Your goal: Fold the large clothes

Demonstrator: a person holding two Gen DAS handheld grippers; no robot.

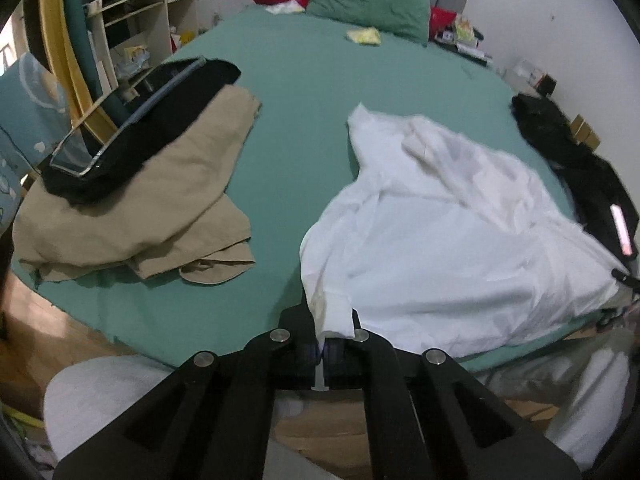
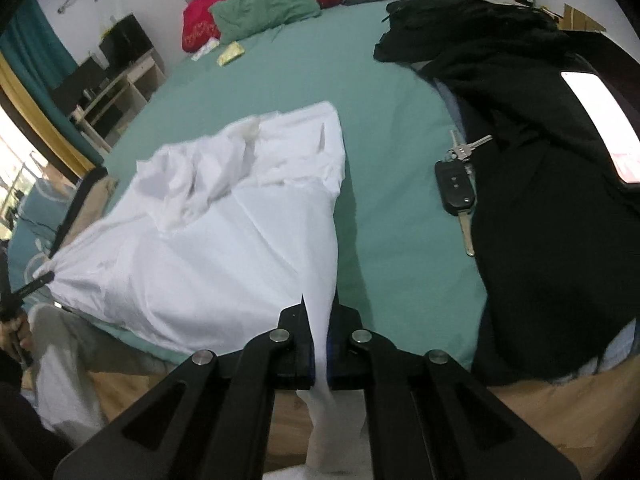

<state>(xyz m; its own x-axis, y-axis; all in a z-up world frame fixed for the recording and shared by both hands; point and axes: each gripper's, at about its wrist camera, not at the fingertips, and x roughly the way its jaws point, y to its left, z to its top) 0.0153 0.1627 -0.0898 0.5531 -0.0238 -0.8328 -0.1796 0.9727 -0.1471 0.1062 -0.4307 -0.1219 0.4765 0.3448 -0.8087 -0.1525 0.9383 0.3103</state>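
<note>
Each hand-held gripper, left and right, is clamped on the shirt at 6 o'clock, probably to spread it over the bed.

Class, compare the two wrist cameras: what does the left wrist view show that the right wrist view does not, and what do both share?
Only the left wrist view shows the beige garment spread out with black clothing on it. Only the right wrist view shows the car key beside the black jacket. Both share the green bed sheet, the green pillow and the white shirt, pinched in each view's tongs.
</note>
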